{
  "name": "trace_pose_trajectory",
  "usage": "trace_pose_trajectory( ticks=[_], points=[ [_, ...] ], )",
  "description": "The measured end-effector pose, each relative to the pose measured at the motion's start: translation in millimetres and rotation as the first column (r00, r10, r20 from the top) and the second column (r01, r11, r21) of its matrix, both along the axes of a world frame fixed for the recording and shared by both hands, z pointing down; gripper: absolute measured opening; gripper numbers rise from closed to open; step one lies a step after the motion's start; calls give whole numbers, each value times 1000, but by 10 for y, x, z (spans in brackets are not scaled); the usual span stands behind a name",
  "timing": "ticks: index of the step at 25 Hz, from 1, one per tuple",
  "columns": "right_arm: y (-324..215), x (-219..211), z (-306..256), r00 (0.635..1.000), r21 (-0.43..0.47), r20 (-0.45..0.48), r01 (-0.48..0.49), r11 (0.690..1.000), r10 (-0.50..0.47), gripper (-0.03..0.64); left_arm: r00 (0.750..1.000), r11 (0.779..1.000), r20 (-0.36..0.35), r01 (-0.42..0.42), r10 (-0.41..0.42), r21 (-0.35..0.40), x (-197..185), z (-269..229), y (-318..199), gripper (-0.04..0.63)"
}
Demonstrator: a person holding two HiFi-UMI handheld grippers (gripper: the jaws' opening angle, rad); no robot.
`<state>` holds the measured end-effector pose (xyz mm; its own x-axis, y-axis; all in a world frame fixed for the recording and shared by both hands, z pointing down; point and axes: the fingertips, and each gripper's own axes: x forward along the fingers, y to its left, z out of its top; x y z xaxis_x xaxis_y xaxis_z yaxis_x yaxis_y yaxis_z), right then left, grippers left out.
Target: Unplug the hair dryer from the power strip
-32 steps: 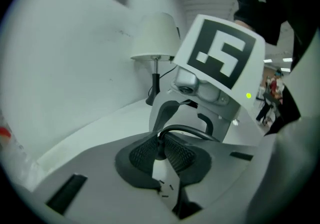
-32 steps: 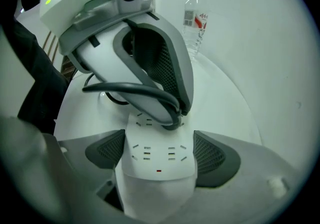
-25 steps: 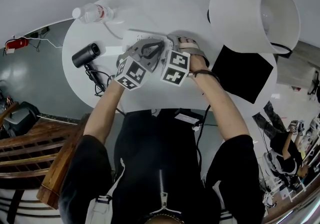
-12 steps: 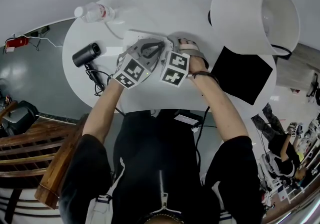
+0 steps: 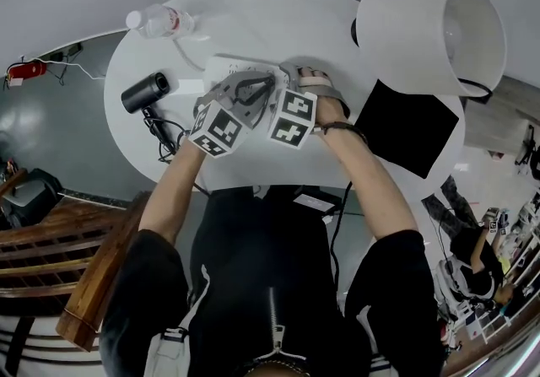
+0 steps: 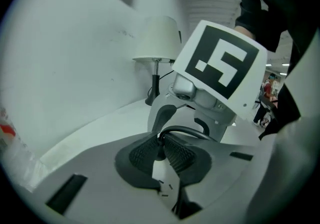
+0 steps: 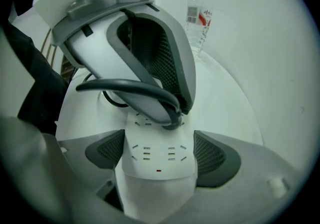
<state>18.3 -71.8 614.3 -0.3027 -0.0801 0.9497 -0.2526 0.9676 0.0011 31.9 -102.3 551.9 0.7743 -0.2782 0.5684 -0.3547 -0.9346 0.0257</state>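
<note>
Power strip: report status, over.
Left gripper shut on the plug; right gripper shut on the power strip. Plug not yet out. Its cord arcs over the strip, nothing else in the way.

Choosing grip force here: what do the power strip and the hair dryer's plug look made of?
Power strip: apparently hard white plastic, smooth, faintly glossy, with crisp moulded slots. Plug: likely dark grey moulded plastic or rubber, matte; only partly visible.
</note>
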Motion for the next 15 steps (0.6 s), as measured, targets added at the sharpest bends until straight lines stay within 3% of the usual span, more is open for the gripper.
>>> trace_pose_trajectory(
  ticks=[5, 10, 15],
  points=[
    [9, -16, 2, 1000, 7, -14, 19, 1000, -19, 419, 998, 998, 41, -39, 37, 48, -25, 19, 35, 43],
    [1, -26, -9, 1000, -4, -18, 0, 1000, 0, 419, 998, 995, -55, 6, -11, -95, -3, 3, -76, 44],
    [12, -38, 3, 1000, 0, -25, 2, 1000, -2, 419, 998, 998, 37, -54, 53, 26, -43, -20, -8, 43]
  ],
)
